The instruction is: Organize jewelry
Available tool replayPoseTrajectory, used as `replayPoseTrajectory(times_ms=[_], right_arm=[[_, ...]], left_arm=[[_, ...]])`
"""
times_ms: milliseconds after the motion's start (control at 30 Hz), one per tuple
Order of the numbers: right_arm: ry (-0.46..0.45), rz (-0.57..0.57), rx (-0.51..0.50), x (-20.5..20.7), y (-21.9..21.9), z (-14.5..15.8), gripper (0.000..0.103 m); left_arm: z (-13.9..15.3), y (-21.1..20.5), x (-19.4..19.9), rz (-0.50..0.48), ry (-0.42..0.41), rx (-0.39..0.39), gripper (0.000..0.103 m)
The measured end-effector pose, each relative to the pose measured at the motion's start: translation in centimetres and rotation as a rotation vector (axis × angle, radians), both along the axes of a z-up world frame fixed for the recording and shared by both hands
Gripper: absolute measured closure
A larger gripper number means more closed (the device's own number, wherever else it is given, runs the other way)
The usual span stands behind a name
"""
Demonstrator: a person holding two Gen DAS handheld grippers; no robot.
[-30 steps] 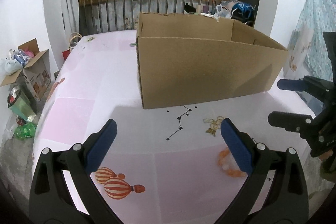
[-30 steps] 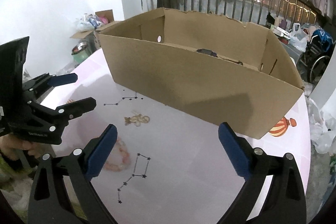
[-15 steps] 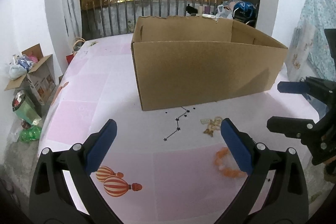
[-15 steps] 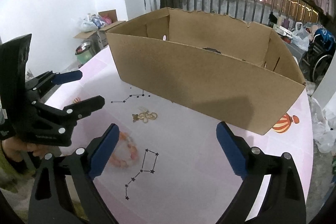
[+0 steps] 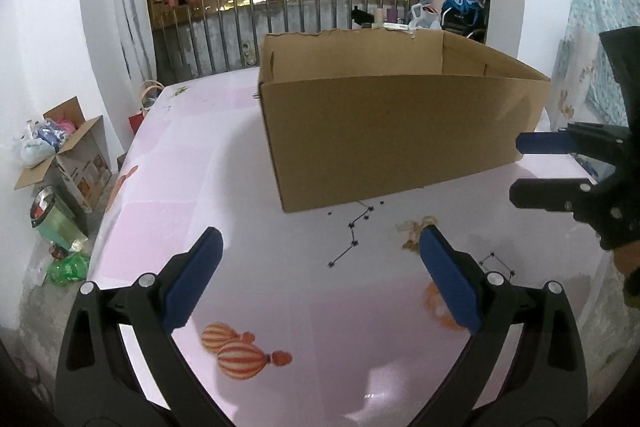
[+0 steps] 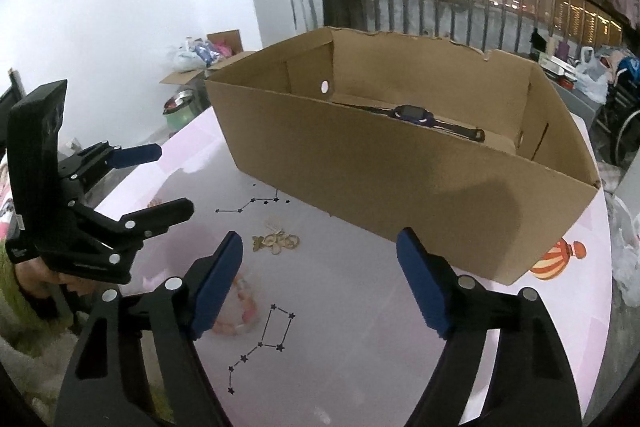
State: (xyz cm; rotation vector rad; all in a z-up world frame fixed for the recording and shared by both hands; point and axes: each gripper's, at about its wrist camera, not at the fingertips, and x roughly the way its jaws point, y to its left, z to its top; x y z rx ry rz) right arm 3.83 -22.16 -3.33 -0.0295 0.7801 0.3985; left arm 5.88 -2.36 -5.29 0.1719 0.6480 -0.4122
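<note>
A: Between pickups, by the look of it. Already lying inside the open brown cardboard box (image 6: 400, 163), upper centre of the right view: a dark wristwatch with a purple face (image 6: 412, 115).

B: Left out on the pink printed tablecloth (image 6: 360, 307): a small gold clasp-and-ring trinket (image 6: 276, 239) mid-frame, and a pink beaded bracelet (image 6: 240, 311), blurred, just behind the left blue pad.

A: Next, probably: lowering over one of them, squeezing, carrying into the box.

B: Right gripper (image 6: 320, 283): jaws apart, just been narrowing, nothing between, touching nothing.

A: Left gripper (image 5: 320, 279): spread wide, empty, hovering clear of the cloth, trinket peeking past its right pad.
</note>
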Motion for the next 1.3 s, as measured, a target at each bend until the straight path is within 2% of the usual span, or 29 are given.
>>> replayPoseTrajectory(times_ms=[100, 300, 367, 400, 467, 533, 567, 733, 867, 967, 1100, 1200, 1233, 1300], right_arm=[[0.003, 0.035, 0.004, 0.2, 0.1, -0.4, 0.031], [0.008, 0.125, 0.010, 0.8, 0.7, -1.1, 0.042], [0.014, 0.152, 0.005, 1.1, 0.9, -1.5, 0.049], [0.023, 0.164, 0.006, 1.3, 1.0, -1.8, 0.051], [0.035, 0.180, 0.010, 1.6, 1.1, -2.1, 0.060], [0.045, 0.199, 0.010, 1.8, 1.3, -2.3, 0.063], [0.048, 0.208, 0.011, 1.9, 1.3, -2.4, 0.068], [0.074, 0.256, 0.003, 2.7, 1.8, -2.9, 0.081], [0.080, 0.283, -0.013, 3.2, 2.1, -3.3, 0.085], [0.083, 0.285, -0.015, 3.4, 2.0, -3.5, 0.085], [0.085, 0.281, -0.016, 3.8, 1.7, -3.5, 0.085], [0.082, 0.280, -0.015, 3.9, 1.6, -3.4, 0.085], [0.080, 0.281, -0.014, 3.9, 1.5, -3.4, 0.085], [0.075, 0.279, -0.013, 4.0, 1.4, -3.3, 0.085]], left_arm=[[-0.2, 0.1, -0.3, -0.019, 0.008, -0.022, 0.008], [-0.4, -1.6, -0.8, -0.113, -0.017, 0.017, 0.026], [-0.6, -2.0, -0.8, -0.152, -0.018, 0.022, 0.033], [-0.8, -2.2, -0.8, -0.180, -0.010, 0.023, 0.035], [-1.1, -2.5, -0.7, -0.226, 0.009, 0.022, 0.045], [-1.5, -2.9, -0.4, -0.281, 0.032, 0.024, 0.051], [-1.7, -3.0, -0.3, -0.297, 0.039, 0.028, 0.056], [-2.3, -3.4, 1.0, -0.354, 0.072, 0.030, 0.067], [-2.9, -3.7, 1.8, -0.380, 0.104, 0.036, 0.070], [-3.4, -4.1, 2.3, -0.400, 0.122, 0.056, 0.076], [-3.9, -4.5, 2.6, -0.420, 0.124, 0.084, 0.078], [-4.1, -4.6, 2.6, -0.429, 0.126, 0.081, 0.087], [-3.8, -4.8, 3.1, -0.431, 0.125, 0.081, 0.094], [-3.8, -4.8, 3.1, -0.442, 0.122, 0.085, 0.094]])
